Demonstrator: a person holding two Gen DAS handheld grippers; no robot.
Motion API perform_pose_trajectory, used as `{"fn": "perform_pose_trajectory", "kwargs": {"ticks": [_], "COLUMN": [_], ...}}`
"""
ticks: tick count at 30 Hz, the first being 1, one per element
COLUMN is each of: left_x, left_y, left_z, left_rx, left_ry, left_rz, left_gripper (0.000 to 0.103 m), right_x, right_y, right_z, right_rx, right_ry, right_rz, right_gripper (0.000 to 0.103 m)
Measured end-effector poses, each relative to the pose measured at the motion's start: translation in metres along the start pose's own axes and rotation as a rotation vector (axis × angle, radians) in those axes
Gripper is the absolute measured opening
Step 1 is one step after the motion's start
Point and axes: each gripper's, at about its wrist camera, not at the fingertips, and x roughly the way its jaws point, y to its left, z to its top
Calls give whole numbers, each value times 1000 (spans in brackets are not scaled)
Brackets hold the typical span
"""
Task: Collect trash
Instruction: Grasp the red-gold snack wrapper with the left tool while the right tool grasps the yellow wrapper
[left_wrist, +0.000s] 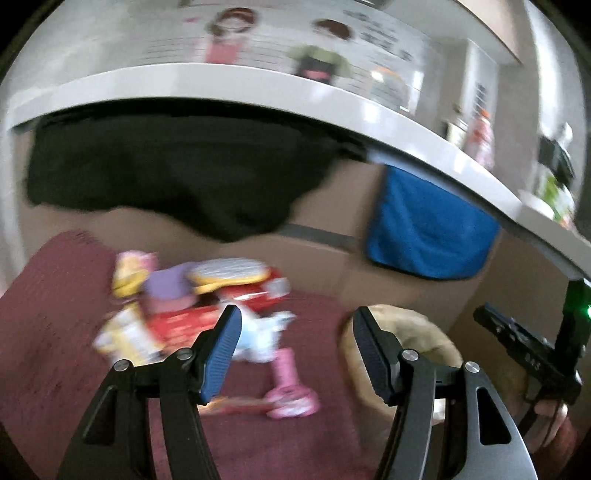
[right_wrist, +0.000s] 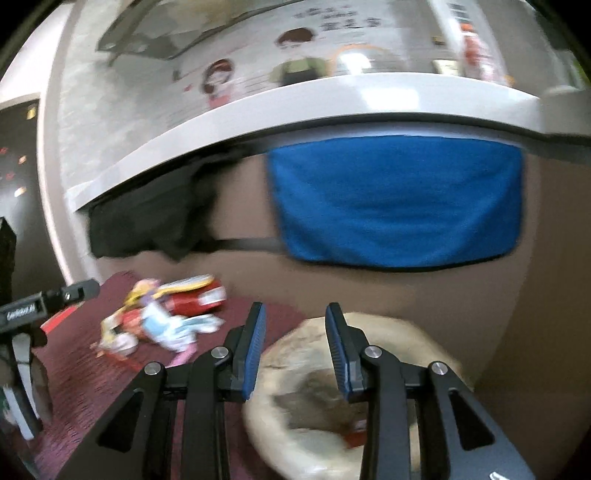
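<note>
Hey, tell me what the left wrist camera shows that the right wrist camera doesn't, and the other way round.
Only the left wrist view shows the left gripper, open above the dark red mat, and the pink object up close.

Only the right wrist view shows the right gripper, open over the beige bag, looking into its mouth, plus a dark panel at far left.

Both show the pile of colourful wrappers on the mat, the blue cloth and black cloth hanging under the white counter edge. Both views are motion-blurred.
</note>
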Motion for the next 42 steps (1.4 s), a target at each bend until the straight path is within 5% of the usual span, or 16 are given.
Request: {"fn": "perform_pose_trajectory", "kwargs": {"ticks": [10,19,25,34,42], "left_x": [-23,-34,-29,5,41], "left_y": [96,146,151,107,82], "left_z": [-44,-57,-62,-84,-103], "left_rx": [-126,-216,-254,-161,-97], "left_ry": [50,51,75,221,347], "left_rz": [110,110,49,-70,11], "left_gripper": [63,63,63,63,62], "right_x": [52,122,128,95,78], "right_y": [114,161,196,149,114], "right_z": [-33,-41,-74,-64,-62], "right_rx": [-164,-186,-283,-210,-145], "right_ry": [173,300,446,374,318], "right_rz": [217,264,399,300,227], "right_gripper": [32,32,31,30,31]}}
